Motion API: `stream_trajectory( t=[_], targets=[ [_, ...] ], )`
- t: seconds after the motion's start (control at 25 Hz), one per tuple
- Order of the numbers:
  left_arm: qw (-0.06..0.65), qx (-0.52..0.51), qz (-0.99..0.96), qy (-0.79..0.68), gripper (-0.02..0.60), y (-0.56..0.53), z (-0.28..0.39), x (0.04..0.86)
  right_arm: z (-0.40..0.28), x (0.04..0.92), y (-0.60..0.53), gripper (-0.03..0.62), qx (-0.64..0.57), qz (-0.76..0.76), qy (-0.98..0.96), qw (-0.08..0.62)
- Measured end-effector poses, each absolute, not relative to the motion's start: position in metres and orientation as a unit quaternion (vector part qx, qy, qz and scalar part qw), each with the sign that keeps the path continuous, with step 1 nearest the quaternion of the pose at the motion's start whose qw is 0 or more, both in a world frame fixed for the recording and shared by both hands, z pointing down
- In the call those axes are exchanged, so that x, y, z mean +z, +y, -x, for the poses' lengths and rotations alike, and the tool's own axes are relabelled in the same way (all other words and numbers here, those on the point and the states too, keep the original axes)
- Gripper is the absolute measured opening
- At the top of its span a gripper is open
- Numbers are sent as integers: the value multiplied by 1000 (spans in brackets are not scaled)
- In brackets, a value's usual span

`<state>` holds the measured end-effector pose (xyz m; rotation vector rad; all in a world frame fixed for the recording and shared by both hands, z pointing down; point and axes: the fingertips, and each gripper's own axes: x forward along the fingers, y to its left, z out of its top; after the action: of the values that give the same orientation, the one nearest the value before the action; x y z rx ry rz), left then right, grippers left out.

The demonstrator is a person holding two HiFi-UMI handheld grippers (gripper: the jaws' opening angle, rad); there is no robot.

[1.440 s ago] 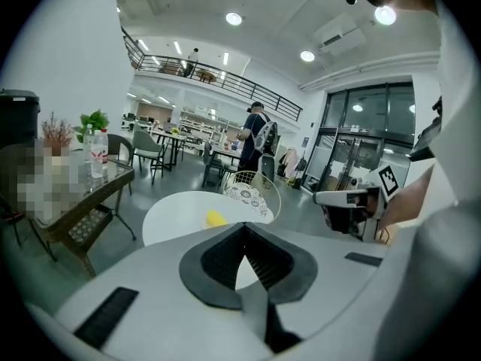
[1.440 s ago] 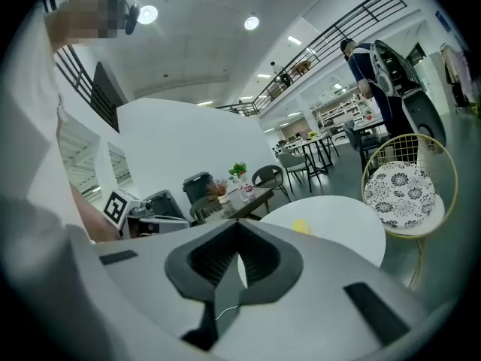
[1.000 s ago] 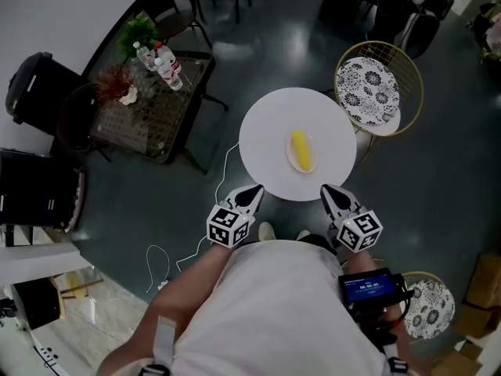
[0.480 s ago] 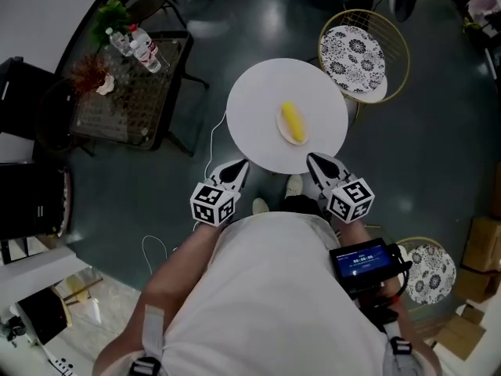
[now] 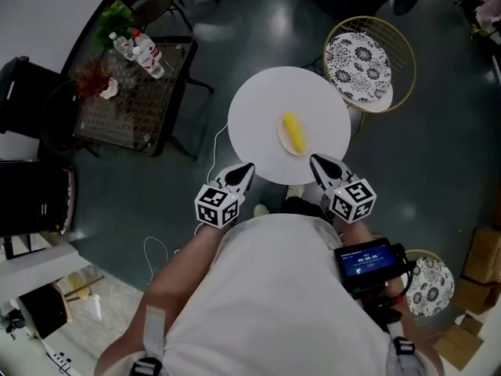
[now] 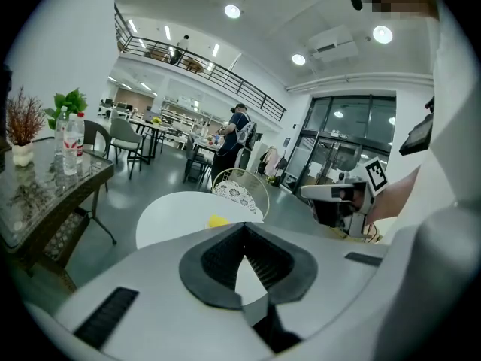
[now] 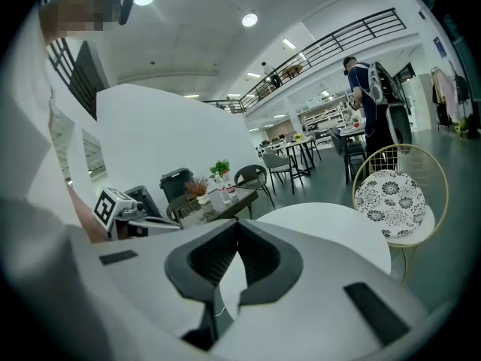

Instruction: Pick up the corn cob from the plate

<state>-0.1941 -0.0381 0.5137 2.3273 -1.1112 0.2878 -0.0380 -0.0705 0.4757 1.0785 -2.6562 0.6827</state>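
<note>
The jaws of my left gripper (image 5: 246, 168) and right gripper (image 5: 317, 161) are pressed together and empty, at the lower edge of the round bench (image 5: 254, 120). The corn cob (image 5: 294, 132) lies mid-frame on its plate (image 5: 282, 142). If I reach in closed, I may knock it rolling.

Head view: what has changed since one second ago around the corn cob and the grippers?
The right gripper has moved a little further over the round table, toward the corn cob; the left gripper barely advanced. Nothing was taken hold of. The corn cob stays on its plate, and both grippers stay shut and empty.
</note>
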Motion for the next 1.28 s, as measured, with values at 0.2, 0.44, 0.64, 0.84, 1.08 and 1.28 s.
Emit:
stream_trajectory(
  t=[0.2, 0.44, 0.64, 0.84, 1.08, 1.28],
  targets=[
    [282, 120, -858, -412, 6, -53, 177, 520, 26, 482, -92, 8, 240, -358, -897, 97],
    [293, 141, -850, -413, 6, -76, 152, 531, 6, 493, -116, 8, 250, -345, -899, 97],
    [300, 152, -847, -411, 6, -95, 132, 539, -8, 499, -135, 8, 258, -340, -899, 94],
    [308, 158, -844, -409, 6, -122, 104, 557, -31, 518, -160, 6, 271, -338, -896, 96],
    [327, 160, -838, -406, 6, -144, 90, 569, -38, 529, -183, 8, 279, -328, -898, 91],
    [349, 164, -831, -402, 6, -142, 87, 574, -36, 527, -184, 6, 284, -325, -898, 89]
  ],
)
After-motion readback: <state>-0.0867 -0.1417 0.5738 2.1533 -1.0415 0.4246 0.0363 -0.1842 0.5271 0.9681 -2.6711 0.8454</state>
